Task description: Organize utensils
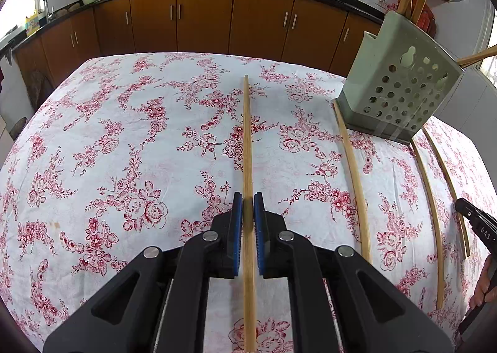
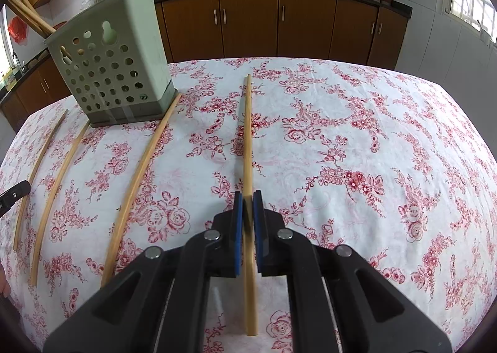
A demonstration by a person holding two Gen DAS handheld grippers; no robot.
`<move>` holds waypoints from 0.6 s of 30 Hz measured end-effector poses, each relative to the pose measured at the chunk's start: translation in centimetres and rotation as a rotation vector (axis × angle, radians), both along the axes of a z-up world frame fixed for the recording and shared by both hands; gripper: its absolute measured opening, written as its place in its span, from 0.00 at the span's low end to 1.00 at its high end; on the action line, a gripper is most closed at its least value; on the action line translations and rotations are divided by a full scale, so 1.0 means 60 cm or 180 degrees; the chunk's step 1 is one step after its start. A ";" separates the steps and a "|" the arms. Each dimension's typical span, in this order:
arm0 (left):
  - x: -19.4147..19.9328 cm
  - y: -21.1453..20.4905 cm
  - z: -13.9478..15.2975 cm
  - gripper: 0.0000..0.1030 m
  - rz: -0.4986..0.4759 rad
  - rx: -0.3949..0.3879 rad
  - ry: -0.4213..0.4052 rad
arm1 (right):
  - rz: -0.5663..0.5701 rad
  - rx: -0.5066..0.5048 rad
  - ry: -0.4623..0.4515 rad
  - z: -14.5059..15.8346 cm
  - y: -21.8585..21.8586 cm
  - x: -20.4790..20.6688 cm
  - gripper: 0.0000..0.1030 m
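On a rose-printed white tablecloth (image 1: 124,135), the left gripper (image 1: 248,197) is clamping a long bamboo chopstick (image 1: 247,141) running straight ahead between its blue pads (image 1: 237,228); three loose chopsticks (image 1: 354,172) are lying rightward beside a pale green perforated plastic holder (image 1: 400,85). The right wrist view is showing the right gripper (image 2: 248,197) gripping another bamboo chopstick (image 2: 247,135), holder (image 2: 115,67) at left, and a window (image 2: 472,5).
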State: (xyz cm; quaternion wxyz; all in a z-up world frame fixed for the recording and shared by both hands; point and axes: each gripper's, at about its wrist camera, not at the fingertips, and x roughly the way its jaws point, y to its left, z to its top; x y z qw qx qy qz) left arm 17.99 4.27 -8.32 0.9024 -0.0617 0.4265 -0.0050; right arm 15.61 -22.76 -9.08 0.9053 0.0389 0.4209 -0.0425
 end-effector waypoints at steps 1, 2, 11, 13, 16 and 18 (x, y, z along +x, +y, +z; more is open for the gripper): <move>0.000 0.000 0.000 0.09 0.0000 0.0001 0.0000 | -0.0001 0.0006 -0.0001 0.001 0.000 0.000 0.08; 0.000 0.000 0.000 0.09 0.0000 0.0004 0.0000 | -0.0001 0.0014 -0.0002 0.001 0.000 -0.001 0.08; 0.002 -0.001 -0.001 0.09 -0.0002 0.0013 0.0002 | 0.0000 0.0041 -0.0006 0.001 -0.003 -0.001 0.08; 0.001 -0.001 -0.001 0.09 -0.0002 0.0013 0.0003 | 0.0000 0.0041 -0.0006 0.001 -0.002 -0.001 0.08; 0.001 -0.002 -0.001 0.09 -0.0010 0.0052 0.0005 | 0.0001 0.0039 -0.0005 0.001 -0.002 -0.002 0.08; -0.002 -0.007 -0.002 0.09 -0.0063 0.0151 0.0011 | 0.0010 0.0022 -0.0001 0.001 -0.001 -0.004 0.08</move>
